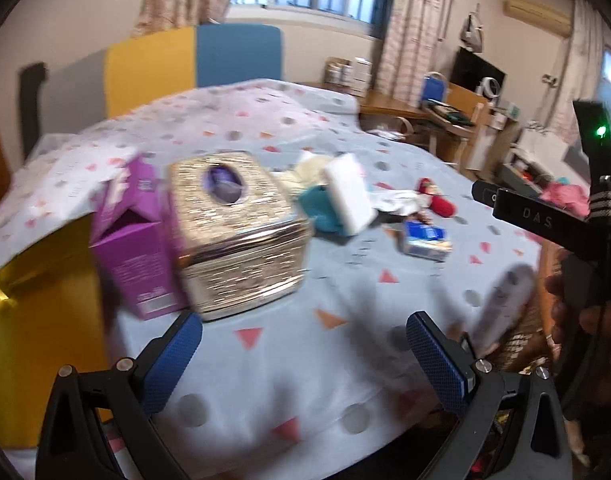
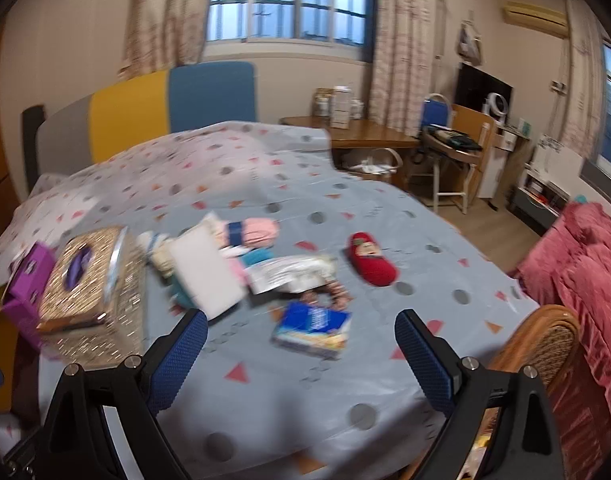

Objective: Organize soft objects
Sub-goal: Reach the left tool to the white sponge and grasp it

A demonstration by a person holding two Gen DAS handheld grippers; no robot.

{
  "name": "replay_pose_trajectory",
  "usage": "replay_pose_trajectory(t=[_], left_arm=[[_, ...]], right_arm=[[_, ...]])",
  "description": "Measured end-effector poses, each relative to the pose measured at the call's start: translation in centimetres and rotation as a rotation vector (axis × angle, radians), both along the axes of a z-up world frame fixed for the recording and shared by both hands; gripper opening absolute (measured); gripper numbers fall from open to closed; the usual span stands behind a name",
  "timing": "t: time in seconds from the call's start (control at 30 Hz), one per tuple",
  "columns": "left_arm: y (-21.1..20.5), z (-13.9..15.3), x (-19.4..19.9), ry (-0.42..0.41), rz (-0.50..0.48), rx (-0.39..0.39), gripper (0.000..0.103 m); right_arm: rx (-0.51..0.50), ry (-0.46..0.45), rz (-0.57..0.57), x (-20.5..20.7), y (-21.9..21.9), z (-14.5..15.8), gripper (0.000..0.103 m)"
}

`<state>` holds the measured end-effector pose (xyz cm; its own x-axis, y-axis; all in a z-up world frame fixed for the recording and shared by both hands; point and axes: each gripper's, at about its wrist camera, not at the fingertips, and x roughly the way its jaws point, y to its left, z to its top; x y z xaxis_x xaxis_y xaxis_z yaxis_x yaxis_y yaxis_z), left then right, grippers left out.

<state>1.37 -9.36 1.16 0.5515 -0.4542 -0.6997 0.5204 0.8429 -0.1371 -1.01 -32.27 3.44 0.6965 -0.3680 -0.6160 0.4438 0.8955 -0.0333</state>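
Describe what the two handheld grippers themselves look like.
Both match: the left gripper and the right gripper each have two blue, dimple-textured finger pads on black angular frames with silver bolt heads. Seen from the left wrist camera, the right unit's black body carries white lettering, a green light and a black cable.

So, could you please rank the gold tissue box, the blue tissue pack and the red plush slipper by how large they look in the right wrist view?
1. gold tissue box, clearly largest, though also near the camera.
2. and 3. blue tissue pack and red plush slipper: they look alike; the pack lies nearer, so I would not rank them.
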Motion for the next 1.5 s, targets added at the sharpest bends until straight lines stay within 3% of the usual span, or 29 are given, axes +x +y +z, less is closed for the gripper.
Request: replay_pose_trajectory(t=[0.13,0.23,0.33,0.43,0.63,1.0,1.17,1.27,1.33,1.5], left_arm=[[-2.4,0.9,1.3,0.014,-0.056,-0.038,0.103],[-4.3,1.9,1.8,-0.025,-0.094,-0.059,0.103],[-5.9,2.4,2.8,-0.041,-0.119,-0.05,0.103],[-8.3,2.5,4.8,0.012,-0.15,-0.02,0.103],[-13.0,2.6,8.9,0.033,-0.104,0.019,0.103],[-17.8,-2.7,14.9,0.079,0.046,0.177,0.099],[-19.3,-4.5,16.5,0.104,0.072,0.198,0.098],[-20.1,-5.4,17.1,0.108,0.076,0.213,0.08],[-20.3,-6.1,17.3,0.121,0.068,0.215,0.062],[-19.3,-5.9,16.7,0.083,0.037,0.171,0.054]], right_arm=[[0.024,-0.015,-0.061,-0.6,-3.0,0.5,0.097],[0.026,-0.022,-0.092,-1.1,-4.4,0.8,0.097],[0.031,-0.022,-0.104,-1.6,-5.5,0.8,0.097],[0.038,-0.033,-0.108,-2.2,-6.5,0.9,0.097],[0.036,-0.069,-0.127,-3.6,-8.2,1.4,0.097],[0.082,-0.053,-0.066,-3.4,-9.0,0.2,0.097],[0.094,-0.045,-0.029,-2.6,-8.9,-0.2,0.097],[0.1,-0.039,-0.019,-2.3,-8.9,-0.3,0.097],[0.099,-0.033,-0.011,-2.1,-8.9,-0.4,0.097],[0.096,-0.015,-0.004,-1.8,-9.0,-0.7,0.097]])
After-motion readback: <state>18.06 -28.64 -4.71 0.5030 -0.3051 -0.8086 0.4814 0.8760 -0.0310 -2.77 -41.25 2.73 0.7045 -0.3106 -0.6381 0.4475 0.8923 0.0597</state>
